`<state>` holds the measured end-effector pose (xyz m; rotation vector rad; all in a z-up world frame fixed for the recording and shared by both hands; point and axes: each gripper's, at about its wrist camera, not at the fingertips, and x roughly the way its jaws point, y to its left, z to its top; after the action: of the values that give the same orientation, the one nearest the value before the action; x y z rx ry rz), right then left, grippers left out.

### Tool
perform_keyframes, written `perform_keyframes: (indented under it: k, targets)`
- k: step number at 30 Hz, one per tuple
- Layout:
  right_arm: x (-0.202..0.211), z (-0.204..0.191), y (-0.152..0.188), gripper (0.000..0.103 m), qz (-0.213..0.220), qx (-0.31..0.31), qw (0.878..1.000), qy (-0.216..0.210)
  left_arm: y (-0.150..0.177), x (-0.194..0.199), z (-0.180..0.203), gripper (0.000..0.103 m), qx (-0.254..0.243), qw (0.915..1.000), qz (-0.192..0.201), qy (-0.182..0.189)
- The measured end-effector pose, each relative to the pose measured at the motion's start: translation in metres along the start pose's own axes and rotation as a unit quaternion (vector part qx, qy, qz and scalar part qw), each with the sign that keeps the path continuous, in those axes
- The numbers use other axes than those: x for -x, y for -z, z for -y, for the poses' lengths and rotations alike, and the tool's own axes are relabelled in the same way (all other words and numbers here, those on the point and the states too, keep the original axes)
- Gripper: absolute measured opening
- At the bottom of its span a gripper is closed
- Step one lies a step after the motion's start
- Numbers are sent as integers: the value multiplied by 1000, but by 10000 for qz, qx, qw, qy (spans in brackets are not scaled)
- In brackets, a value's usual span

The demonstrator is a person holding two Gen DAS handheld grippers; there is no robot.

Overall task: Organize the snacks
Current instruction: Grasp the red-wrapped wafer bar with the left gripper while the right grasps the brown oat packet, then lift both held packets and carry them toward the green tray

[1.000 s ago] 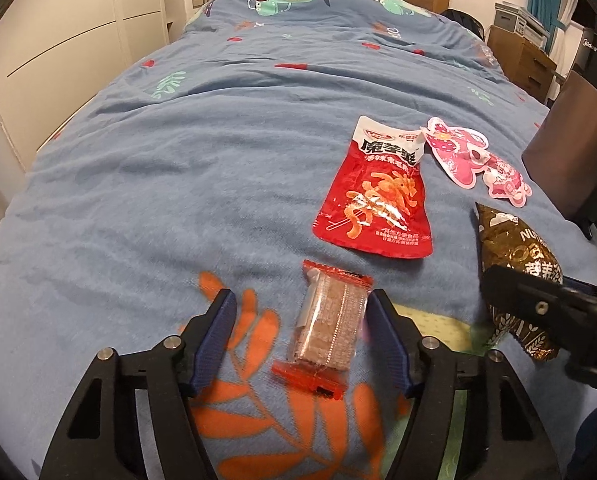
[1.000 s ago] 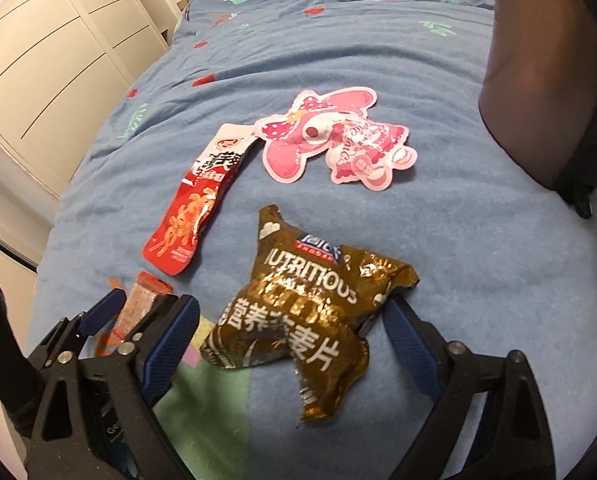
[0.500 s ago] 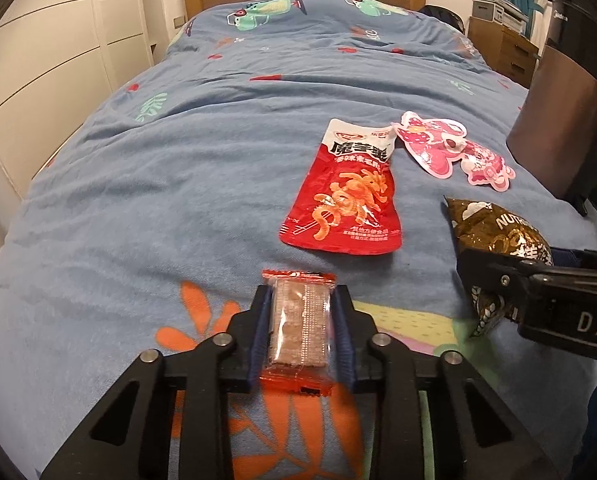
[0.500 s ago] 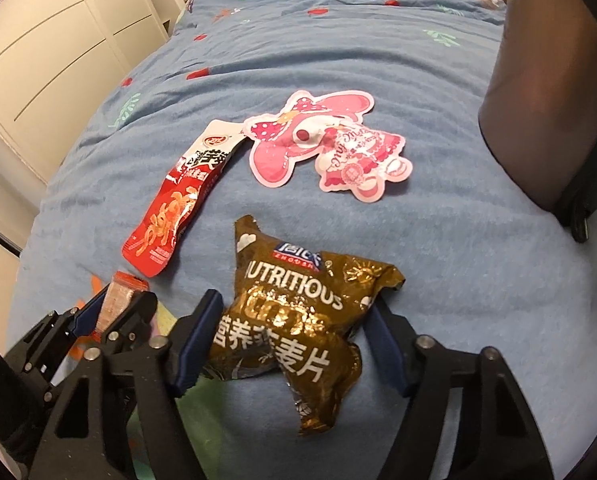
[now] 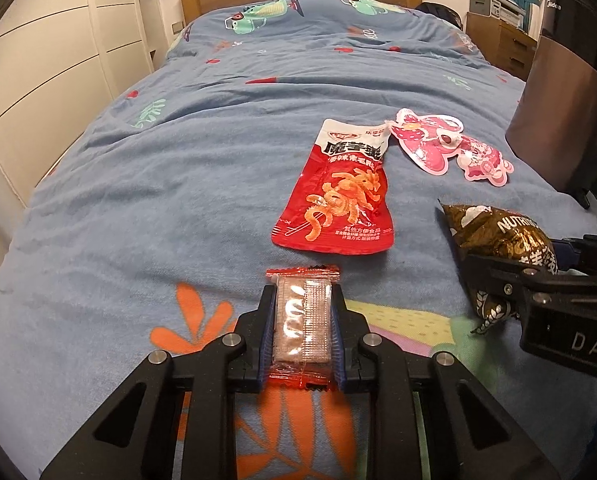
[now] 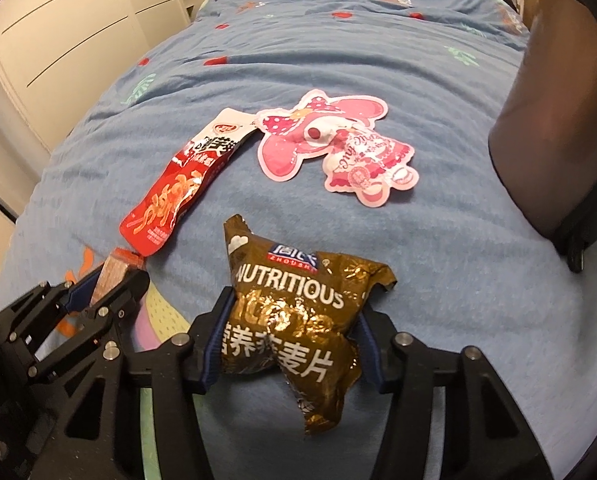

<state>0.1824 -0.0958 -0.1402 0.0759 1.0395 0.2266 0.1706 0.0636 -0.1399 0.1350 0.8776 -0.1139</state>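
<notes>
Brown oat bag (image 6: 290,336) squeezed between right tongs (image 6: 288,344).

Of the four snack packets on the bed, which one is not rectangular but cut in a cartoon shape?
The pink packet, lying farthest from both grippers beside the red pouch. Its outline follows a cartoon figure; the brown bag and the small clear bar are plain packets.

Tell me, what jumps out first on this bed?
The shiny brown snack bag near the front, squeezed between the right gripper whose jaws have just been closing. Beside it, the left gripper pinches a small red-ended wafer pack. Behind them on the blue bedspread lie a red pouch and a pink cartoon packet.
</notes>
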Motion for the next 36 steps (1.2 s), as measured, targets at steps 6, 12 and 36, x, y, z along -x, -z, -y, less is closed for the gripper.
perform_keyframes:
  k: [6, 12, 36]
  targets:
    - [4, -1, 4, 80, 33, 108, 9999, -39, -1, 2, 0, 20, 71, 10000, -1, 19]
    - [10, 1, 8, 80, 33, 119, 9999, -67, -2, 2, 0, 20, 99, 10000, -2, -5]
    - [43, 28, 26, 80, 12, -5, 9999, 122, -2, 18, 3, 20, 530, 9975, 84, 461]
